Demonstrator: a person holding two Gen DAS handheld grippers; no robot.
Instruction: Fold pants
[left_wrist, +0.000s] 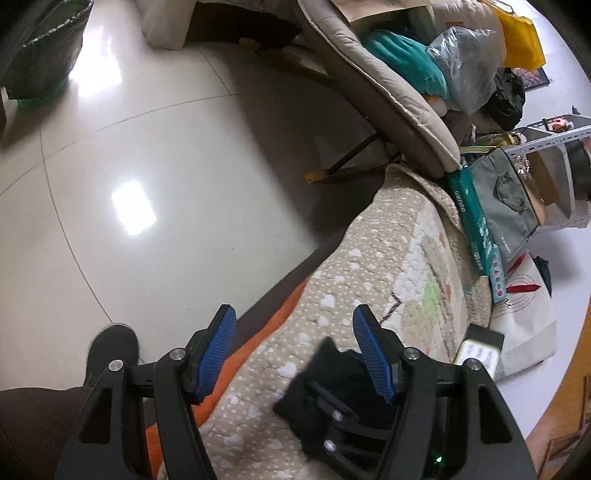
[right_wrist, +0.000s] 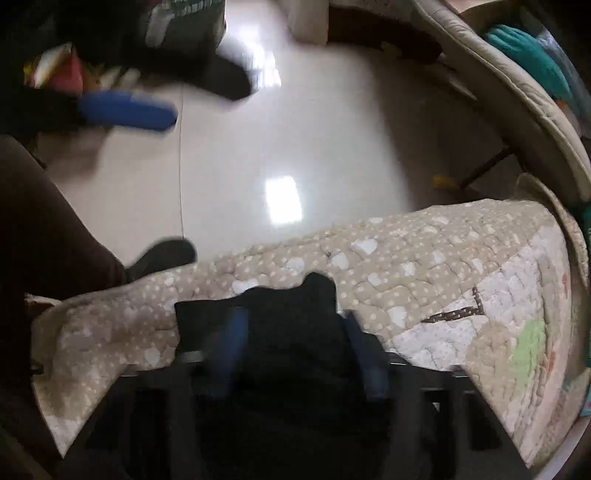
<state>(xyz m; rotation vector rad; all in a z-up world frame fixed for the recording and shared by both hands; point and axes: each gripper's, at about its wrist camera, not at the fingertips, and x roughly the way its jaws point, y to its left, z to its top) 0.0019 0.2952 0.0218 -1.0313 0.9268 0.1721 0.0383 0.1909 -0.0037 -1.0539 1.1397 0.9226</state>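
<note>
The dark pants (right_wrist: 291, 332) lie on a beige quilt with white hearts (right_wrist: 406, 258); a folded corner shows in the left wrist view (left_wrist: 325, 380). My left gripper (left_wrist: 295, 350) is open and empty, held above the quilt's edge, its blue pads (left_wrist: 216, 354) wide apart. The other gripper's body shows below it, over the pants. My right gripper (right_wrist: 295, 332) sits over the pants with the dark cloth between its blurred blue fingers (right_wrist: 231, 343); whether the jaws are closed on it is unclear. The left gripper's blue pad (right_wrist: 125, 110) is blurred at upper left.
Glossy tiled floor (left_wrist: 147, 155) lies past the quilt's edge. A padded chair (left_wrist: 388, 92) piled with bags and clothes stands beyond the quilt. Boxes and a grey bag (left_wrist: 506, 199) sit at the right. A person's dark shoe (left_wrist: 110, 350) and brown-trousered leg (right_wrist: 48, 229) are at left.
</note>
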